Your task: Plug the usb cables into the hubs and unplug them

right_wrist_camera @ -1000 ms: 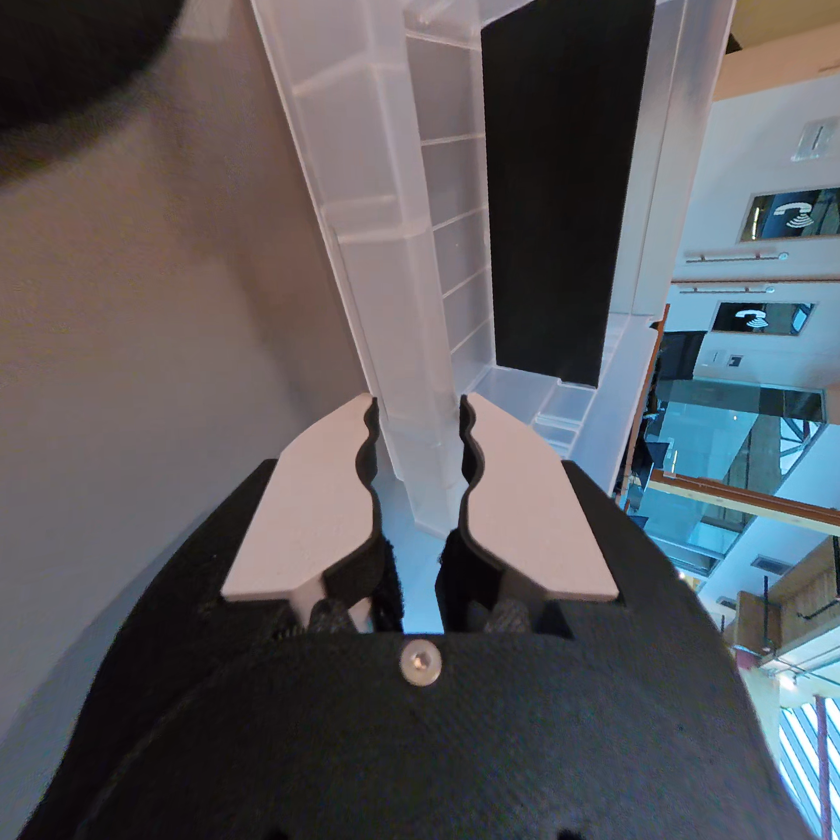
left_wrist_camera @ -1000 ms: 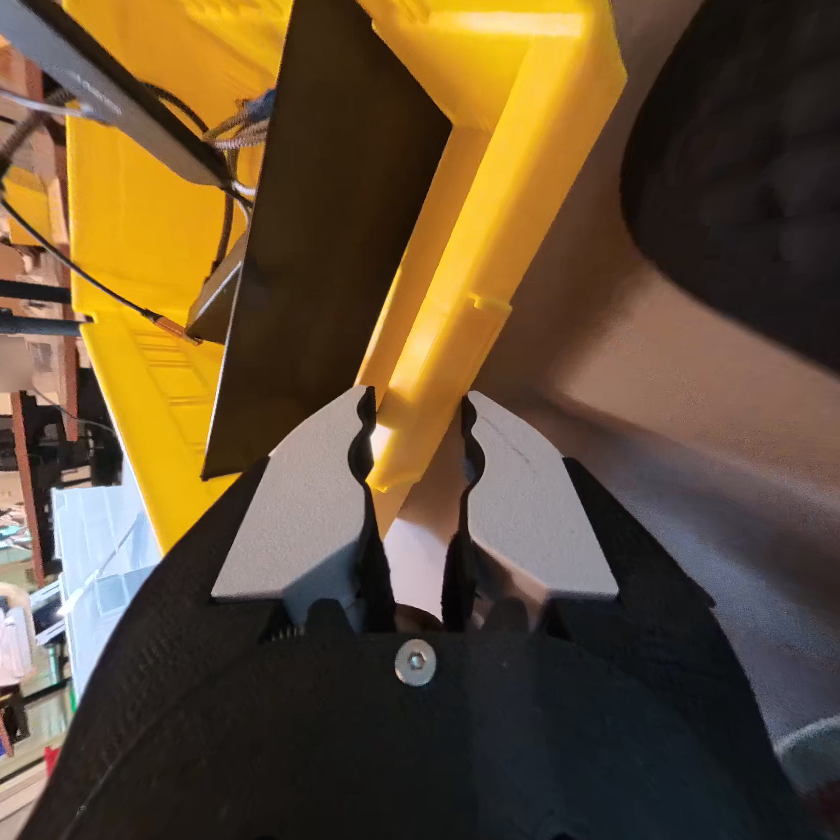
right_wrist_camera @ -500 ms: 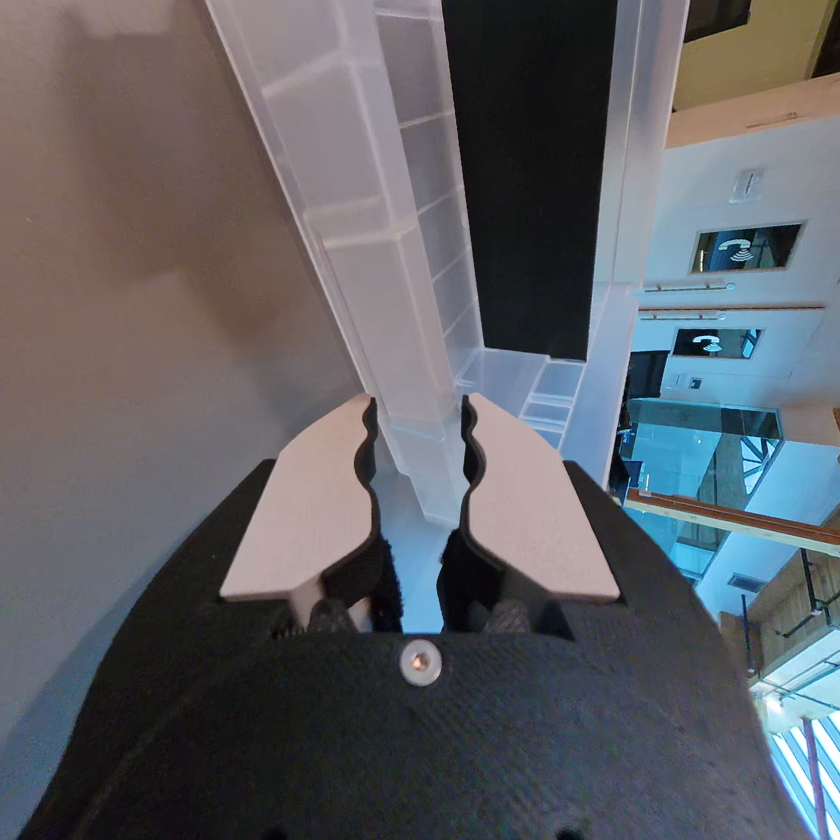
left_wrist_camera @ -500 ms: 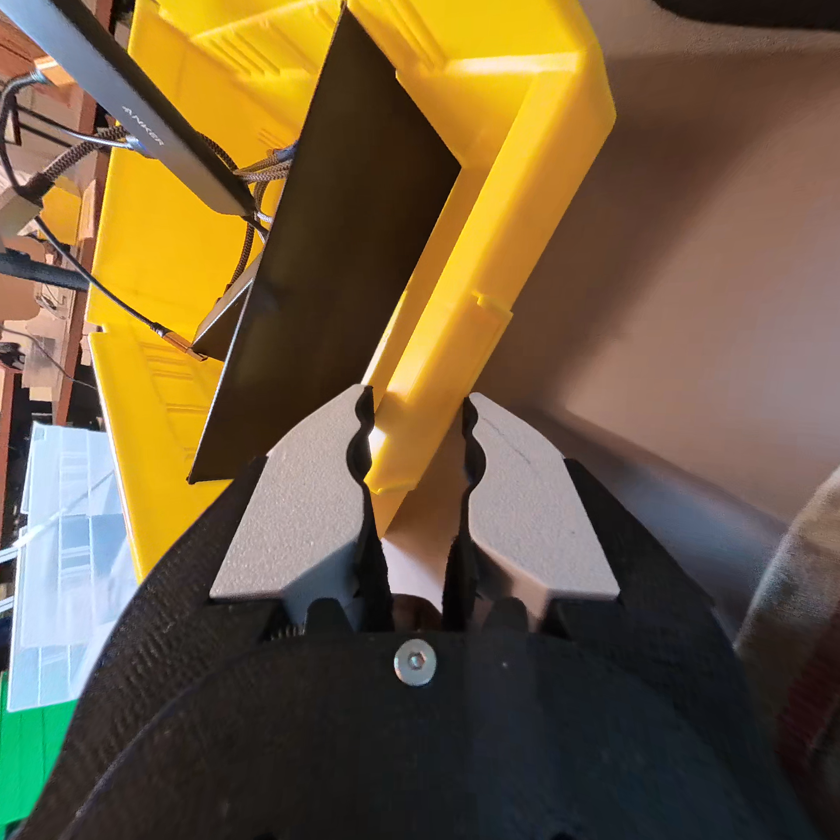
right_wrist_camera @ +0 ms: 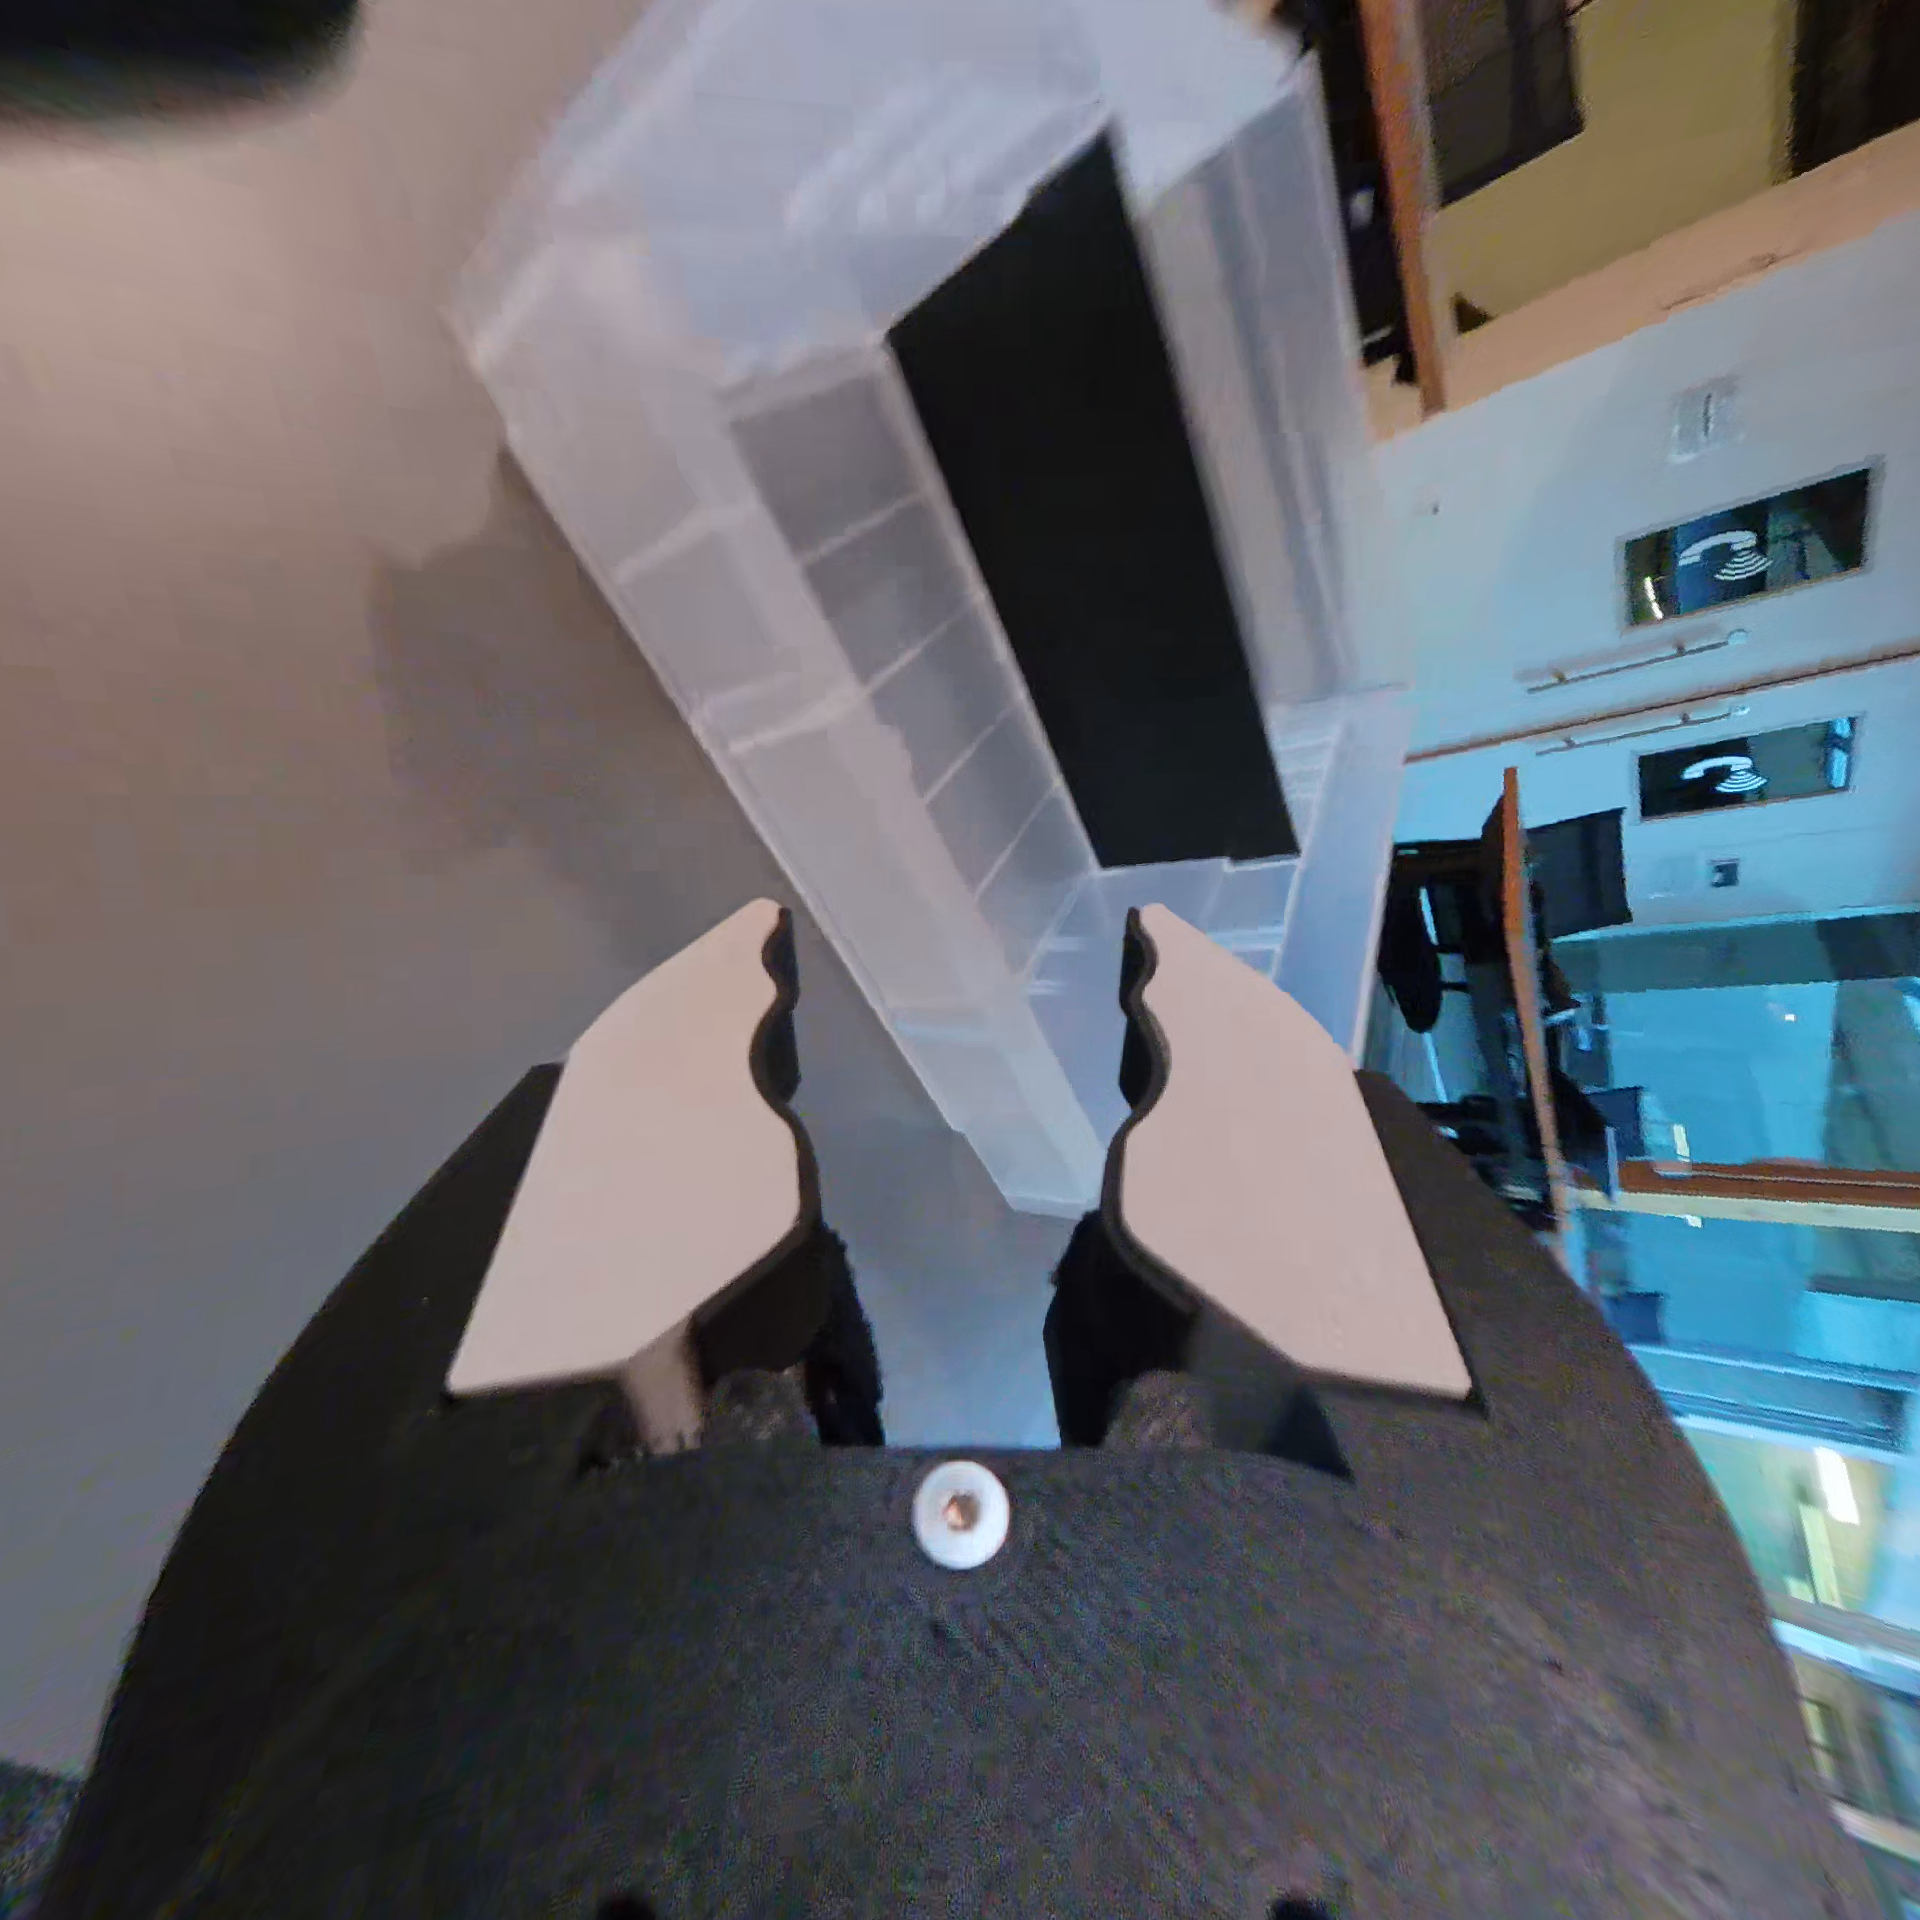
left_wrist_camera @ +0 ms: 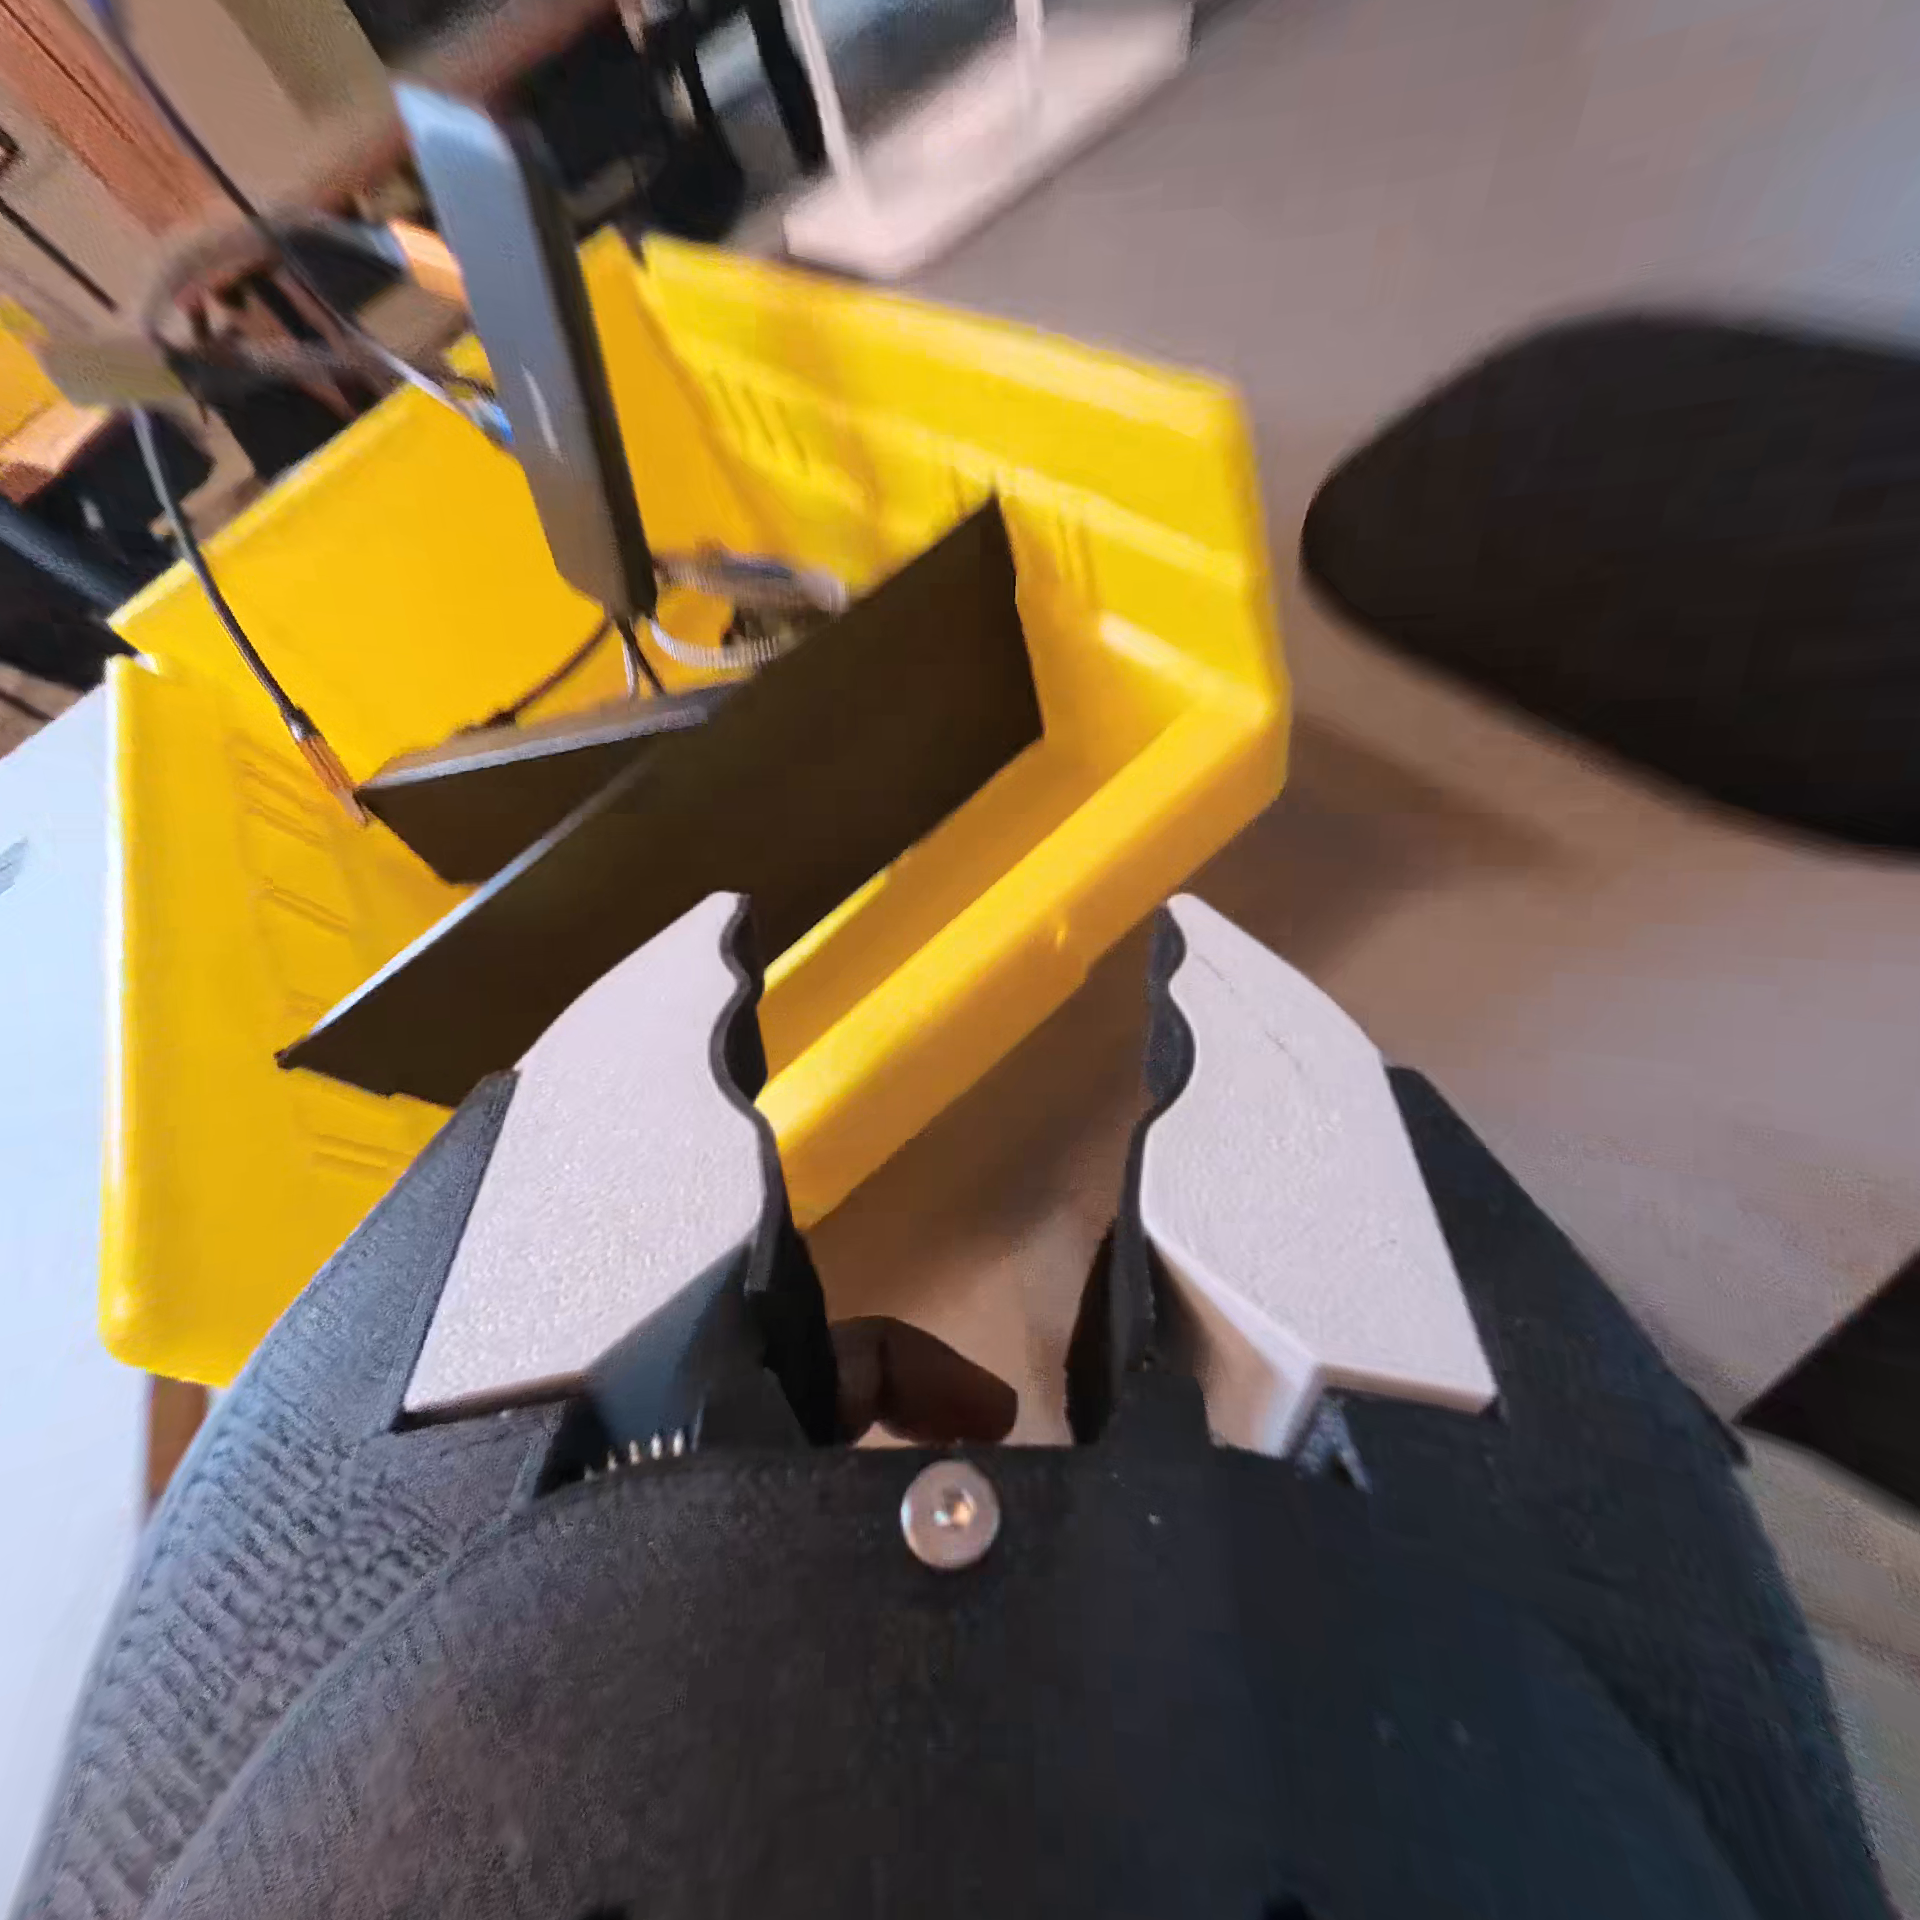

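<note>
In the left wrist view a yellow bin [left_wrist_camera: 1132, 665] holds a black divider [left_wrist_camera: 748, 810], a grey USB hub [left_wrist_camera: 530, 353] standing up out of it, and braided cables [left_wrist_camera: 727, 613]. My left gripper [left_wrist_camera: 951, 914] is open, with the bin's near wall [left_wrist_camera: 935, 997] between its spread fingers. In the right wrist view a clear plastic bin [right_wrist_camera: 810, 582] with a black divider [right_wrist_camera: 1081, 582] is tilted. My right gripper [right_wrist_camera: 956, 920] is open, with the clear bin's wall between its fingers and apart from both.
A black chair seat [left_wrist_camera: 1642, 582] lies at the right over a tan floor [left_wrist_camera: 1558, 1091]. A white surface [left_wrist_camera: 42, 1039] shows at the left edge. Beyond the clear bin are a wall with framed signs [right_wrist_camera: 1745, 561] and glass partitions [right_wrist_camera: 1714, 1039]. Across from one pair of fingers to the other is roughly 70 cm.
Both grippers have opened and let go of the bin walls. The yellow bin has swung from steeply tilted towards level. Both views are blurred by motion.
</note>
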`<act>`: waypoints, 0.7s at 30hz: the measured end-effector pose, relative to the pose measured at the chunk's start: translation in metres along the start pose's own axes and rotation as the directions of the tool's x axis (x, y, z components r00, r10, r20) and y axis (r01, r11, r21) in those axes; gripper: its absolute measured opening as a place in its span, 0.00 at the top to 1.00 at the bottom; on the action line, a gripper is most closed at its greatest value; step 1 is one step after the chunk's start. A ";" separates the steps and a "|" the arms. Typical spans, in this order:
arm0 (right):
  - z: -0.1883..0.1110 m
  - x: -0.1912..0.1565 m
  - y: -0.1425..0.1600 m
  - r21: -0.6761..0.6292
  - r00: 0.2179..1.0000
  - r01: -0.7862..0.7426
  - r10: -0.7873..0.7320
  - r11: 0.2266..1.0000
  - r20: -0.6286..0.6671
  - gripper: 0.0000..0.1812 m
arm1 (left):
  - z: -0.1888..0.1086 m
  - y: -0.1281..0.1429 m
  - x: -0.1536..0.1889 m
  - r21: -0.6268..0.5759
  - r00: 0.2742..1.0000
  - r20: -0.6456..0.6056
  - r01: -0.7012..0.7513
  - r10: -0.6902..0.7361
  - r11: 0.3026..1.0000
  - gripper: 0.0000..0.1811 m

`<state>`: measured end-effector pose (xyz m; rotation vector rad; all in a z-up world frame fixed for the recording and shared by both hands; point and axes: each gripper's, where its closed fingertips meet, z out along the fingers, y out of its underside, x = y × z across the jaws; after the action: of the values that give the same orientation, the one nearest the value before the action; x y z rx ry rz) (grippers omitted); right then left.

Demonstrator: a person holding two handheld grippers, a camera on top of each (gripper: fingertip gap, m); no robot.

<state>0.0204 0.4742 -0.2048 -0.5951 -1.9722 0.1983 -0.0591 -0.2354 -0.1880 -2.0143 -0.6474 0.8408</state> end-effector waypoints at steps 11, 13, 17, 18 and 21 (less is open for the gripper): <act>-0.056 0.047 -0.097 0.359 0.955 -0.151 0.230 0.921 -0.189 0.65 | -0.001 -0.126 -0.071 0.379 0.918 0.283 0.159 -0.278 0.912 0.60; -0.055 0.042 -0.114 0.377 0.962 -0.131 0.210 0.917 -0.176 0.65 | 0.024 -0.144 -0.077 0.377 0.909 0.274 0.199 -0.315 0.905 0.60; -0.052 0.031 -0.134 0.368 0.977 -0.073 0.141 0.927 -0.159 0.64 | 0.093 -0.144 -0.089 0.208 0.916 0.289 0.222 -0.277 0.953 0.61; -0.051 0.030 -0.135 0.354 0.980 -0.059 0.121 0.934 -0.157 0.64 | 0.109 -0.137 -0.092 0.138 0.917 0.295 0.236 -0.268 0.962 0.61; -0.049 0.029 -0.133 0.303 0.983 -0.027 0.080 0.953 -0.163 0.64 | 0.139 -0.120 -0.104 0.006 0.906 0.338 0.268 -0.254 0.963 0.65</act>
<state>0.0102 0.3673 -0.1075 -0.4516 -1.7159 0.4562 -0.2472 -0.1765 -0.1119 -1.7781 -1.1107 1.0223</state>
